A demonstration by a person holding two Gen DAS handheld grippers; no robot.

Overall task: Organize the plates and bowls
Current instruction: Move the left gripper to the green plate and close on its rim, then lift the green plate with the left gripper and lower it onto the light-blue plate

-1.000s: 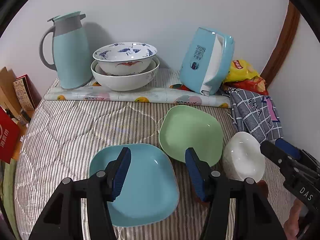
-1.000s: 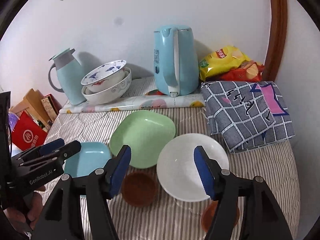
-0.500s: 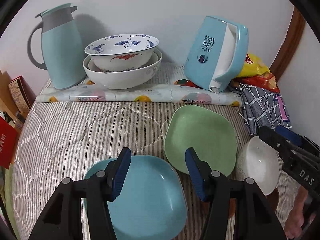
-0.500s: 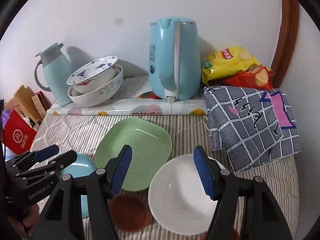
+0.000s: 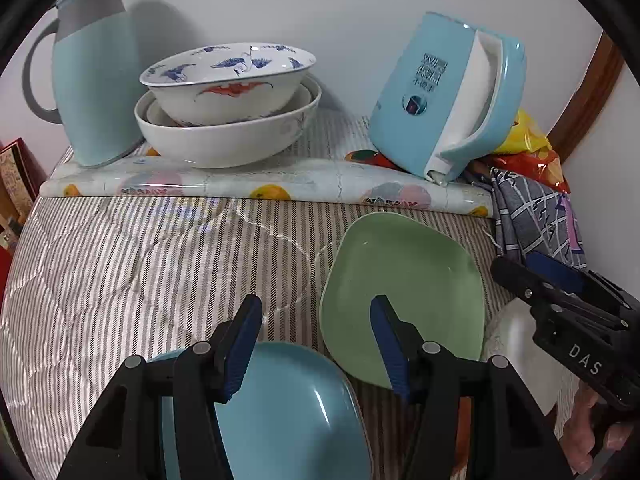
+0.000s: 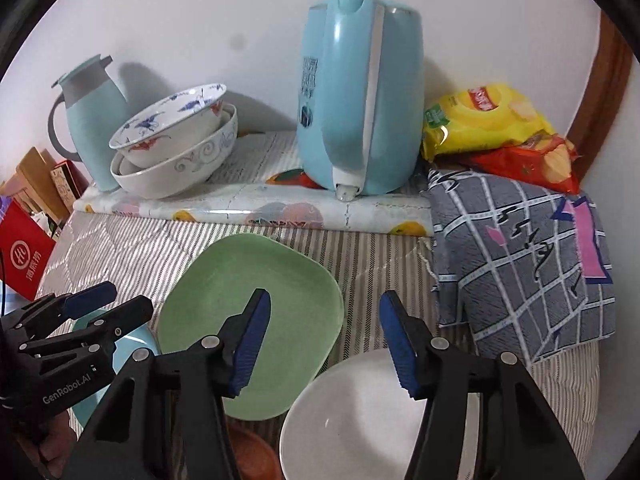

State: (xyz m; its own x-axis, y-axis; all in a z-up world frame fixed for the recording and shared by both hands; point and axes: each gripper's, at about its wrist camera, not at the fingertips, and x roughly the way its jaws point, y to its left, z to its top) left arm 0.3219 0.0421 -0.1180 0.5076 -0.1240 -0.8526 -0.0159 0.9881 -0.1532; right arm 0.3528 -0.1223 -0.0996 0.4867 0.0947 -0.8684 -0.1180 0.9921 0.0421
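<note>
A green square plate (image 5: 404,296) (image 6: 256,312) lies mid-table on the striped cloth. A blue square plate (image 5: 288,412) (image 6: 124,344) lies near-left, under my open, empty left gripper (image 5: 316,344) (image 6: 108,304). A white bowl (image 6: 372,416) (image 5: 516,344) sits near-right, below my open, empty right gripper (image 6: 324,336) (image 5: 532,268). A small brown dish (image 6: 252,456) sits between the near dishes, partly hidden. Two stacked patterned bowls (image 5: 228,108) (image 6: 176,140) stand at the back left.
A pale blue thermos jug (image 5: 96,72) (image 6: 92,112) stands back left and a blue electric kettle (image 5: 448,96) (image 6: 360,96) back centre, on a fruit-print mat (image 6: 256,208). A grey checked cloth (image 6: 520,264) and snack bags (image 6: 488,120) lie right. Red boxes (image 6: 24,256) stand left.
Both grippers have moved forward toward the back of the table and lower. The plates and white bowl have slid down in both views. Both grippers stayed open.
</note>
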